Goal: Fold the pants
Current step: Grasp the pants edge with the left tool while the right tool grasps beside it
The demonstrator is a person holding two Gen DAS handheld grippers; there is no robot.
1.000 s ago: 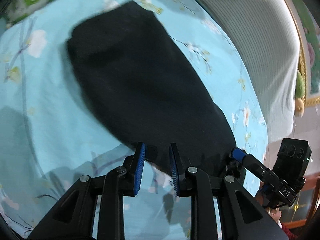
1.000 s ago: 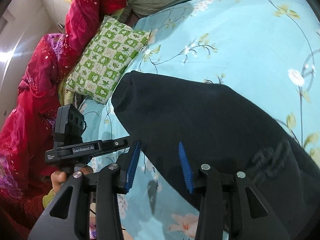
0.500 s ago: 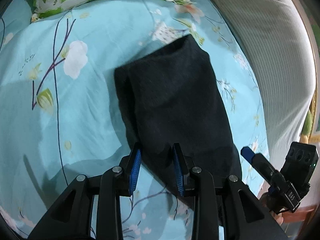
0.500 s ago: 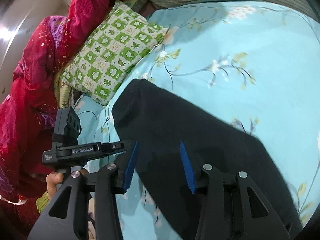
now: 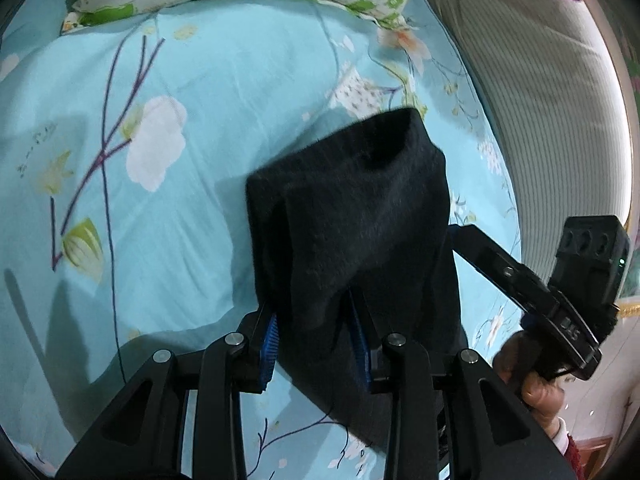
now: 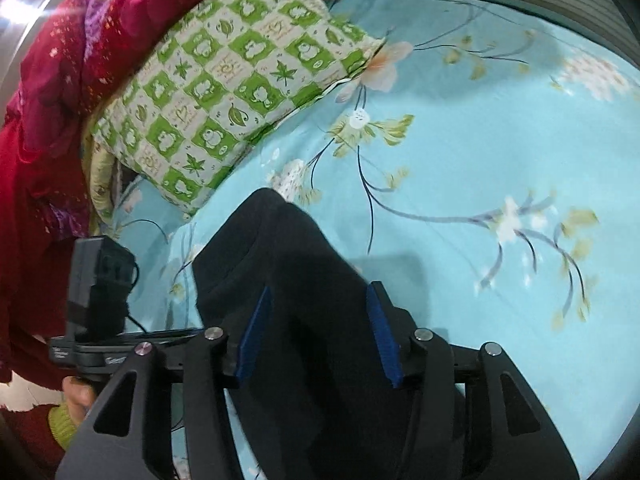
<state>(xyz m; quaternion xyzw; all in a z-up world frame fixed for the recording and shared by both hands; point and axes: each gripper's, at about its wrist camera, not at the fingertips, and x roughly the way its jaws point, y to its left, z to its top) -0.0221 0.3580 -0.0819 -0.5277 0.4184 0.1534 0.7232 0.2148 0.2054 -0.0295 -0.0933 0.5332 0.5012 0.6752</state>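
Right between both pairs of tongs, the black pants (image 5: pixel 360 216) hang lifted off the light-blue flowered bedsheet (image 5: pixel 192 92), bunched into a thick, doubled-over fold whose far end droops toward the pillow end of the bed. The left gripper (image 5: pixel 316 336) has its blue-padded fingers (image 5: pixel 271 336) pressed against either side of a gathered wad of the fabric, gripping it. The right gripper (image 6: pixel 316 332) stands wider, with the dark cloth filling the gap between its blue fingers (image 6: pixel 253 332); whether those pads actually pinch the cloth cannot be told. Each view shows the other gripper beside the pants, held in a hand (image 5: pixel 536 384). A green-and-white checked pillow (image 6: pixel 224 92) lies along the bed's far edge, a red quilt (image 6: pixel 52 100) is heaped at the corner beyond it, and a striped grey cover (image 5: pixel 560 128) borders the sheet's right side.
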